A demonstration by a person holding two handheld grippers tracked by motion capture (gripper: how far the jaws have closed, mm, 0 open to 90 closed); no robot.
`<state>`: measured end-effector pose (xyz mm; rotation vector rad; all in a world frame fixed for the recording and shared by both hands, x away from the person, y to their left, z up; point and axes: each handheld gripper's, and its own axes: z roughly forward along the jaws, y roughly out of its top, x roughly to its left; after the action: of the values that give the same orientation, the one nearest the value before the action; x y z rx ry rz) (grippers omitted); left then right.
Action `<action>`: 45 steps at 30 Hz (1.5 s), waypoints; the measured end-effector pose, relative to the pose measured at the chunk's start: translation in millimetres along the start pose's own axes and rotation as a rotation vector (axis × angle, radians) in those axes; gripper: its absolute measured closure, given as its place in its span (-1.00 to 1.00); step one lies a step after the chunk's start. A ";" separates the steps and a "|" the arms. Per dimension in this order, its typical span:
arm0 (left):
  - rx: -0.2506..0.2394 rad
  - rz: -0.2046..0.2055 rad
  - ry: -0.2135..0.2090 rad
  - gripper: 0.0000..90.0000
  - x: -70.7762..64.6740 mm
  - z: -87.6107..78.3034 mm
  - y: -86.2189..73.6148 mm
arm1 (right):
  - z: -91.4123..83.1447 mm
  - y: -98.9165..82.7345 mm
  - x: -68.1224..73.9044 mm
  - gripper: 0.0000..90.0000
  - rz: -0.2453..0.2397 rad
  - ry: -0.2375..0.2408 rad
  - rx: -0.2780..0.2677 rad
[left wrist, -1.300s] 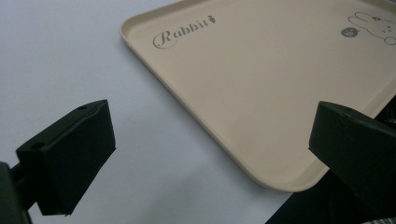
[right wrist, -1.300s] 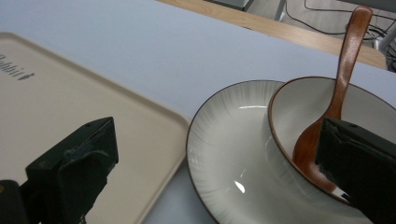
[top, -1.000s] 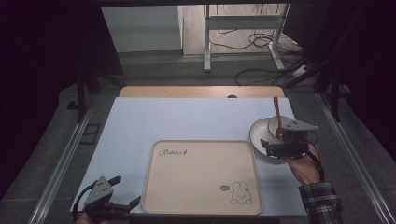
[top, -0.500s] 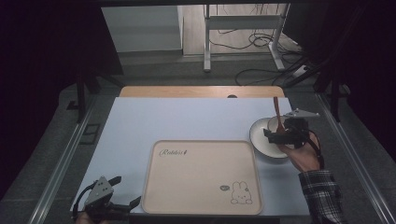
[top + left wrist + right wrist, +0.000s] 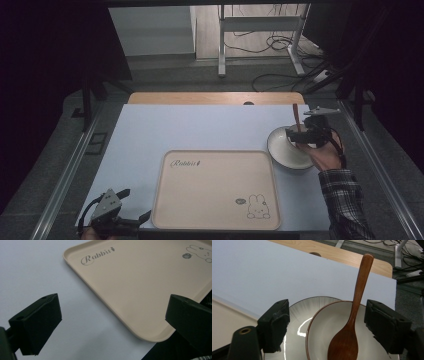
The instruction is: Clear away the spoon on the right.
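On the far right of the pale blue table mat point(image 5: 200, 130), seen from the high view, the right gripper point(image 5: 300, 136) hangs over a small bowl point(image 5: 287, 140) that sits on a white plate point(image 5: 285, 155), a wooden spoon point(image 5: 295, 116) leaning out of it. Its jaws have just been closing, yet they grip nothing. The beige rabbit tray point(image 5: 215, 190) lies in the middle, and the left gripper point(image 5: 132, 222) rests at the mat's near left corner.

In the left gripper view the jaws stand wide apart with nothing between them, the tray's point(image 5: 140, 290) corner just ahead.

In the right gripper view the pads flank the bowl point(image 5: 332, 322) without pressing on it; the spoon point(image 5: 354, 315) lies inside, its handle pointing away over the rim. The bowl sits off-centre on the plate point(image 5: 297, 315).

I'd worry that a squeeze on the spoon's slim handle could tip it out, or that a nudge on the rim slides the bowl across the glossy plate.
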<state>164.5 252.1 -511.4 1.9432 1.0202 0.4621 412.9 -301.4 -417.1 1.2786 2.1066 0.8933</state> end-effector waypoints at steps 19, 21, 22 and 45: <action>0.003 0.004 -0.001 -1.00 -0.1 0.2 0.1 | 33.0 23.3 -23.5 0.24 -0.013 -0.100 0.061; 0.003 0.005 -0.001 -1.00 -0.2 0.2 0.1 | 38.3 24.6 -26.2 0.24 -0.007 -0.104 0.069; 0.003 0.005 -0.001 -1.00 -0.2 0.3 0.1 | 40.9 25.1 -27.3 0.24 -0.003 -0.106 0.073; 0.006 0.011 0.000 -1.00 -0.9 0.6 0.3 | 56.4 29.5 -28.3 0.75 -0.001 -0.095 0.110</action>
<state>164.5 251.1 -511.4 1.9552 1.0119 0.4657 481.5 -301.8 -429.0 1.3481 2.1063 0.7111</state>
